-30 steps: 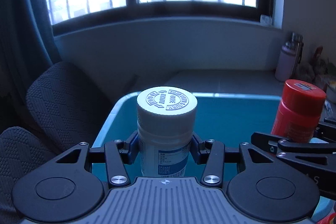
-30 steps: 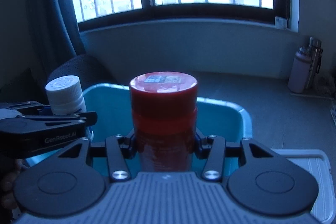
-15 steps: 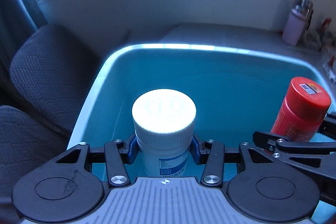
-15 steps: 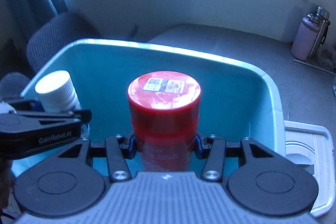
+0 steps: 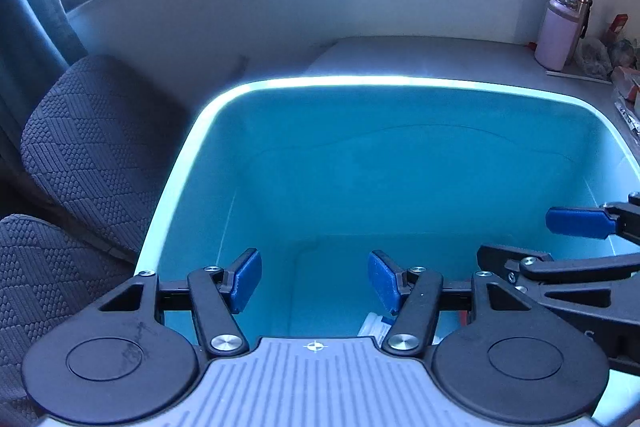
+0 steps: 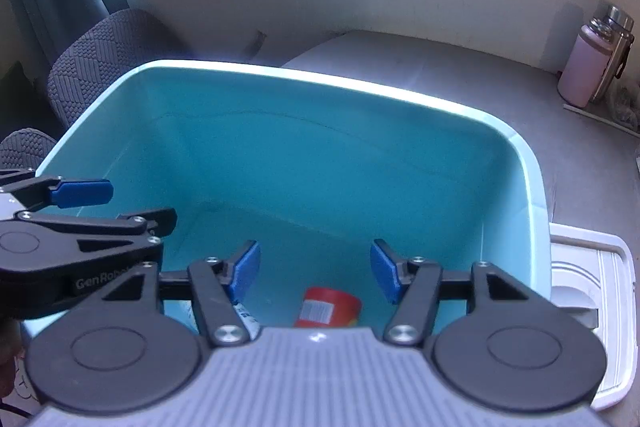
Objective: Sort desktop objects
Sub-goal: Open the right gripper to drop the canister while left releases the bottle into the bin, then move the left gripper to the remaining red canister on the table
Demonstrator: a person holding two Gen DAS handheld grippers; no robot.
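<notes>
Both grippers hang over a deep teal bin (image 5: 360, 83) (image 6: 320, 79). My left gripper (image 5: 315, 281) is open and empty. My right gripper (image 6: 316, 277) is open and empty too. A red bottle (image 6: 328, 311) lies on its side on the bin floor below the right gripper. A white bottle with a blue label shows only as a sliver in the left wrist view (image 5: 374, 325) and in the right wrist view (image 6: 244, 319), mostly hidden by the gripper bodies. The right gripper also shows at the right edge of the left wrist view (image 5: 576, 239); the left gripper shows at the left of the right wrist view (image 6: 92, 205).
A pink flask (image 5: 560, 27) (image 6: 588, 67) stands on the grey desk behind the bin, with clutter (image 5: 624, 75) at the far right. A white tray (image 6: 588, 291) lies right of the bin. A dark fabric chair (image 5: 88, 147) stands at the left.
Both grippers have opened. The white bottle has left the left gripper and the red bottle has left the right gripper; both now lie in the bin.
</notes>
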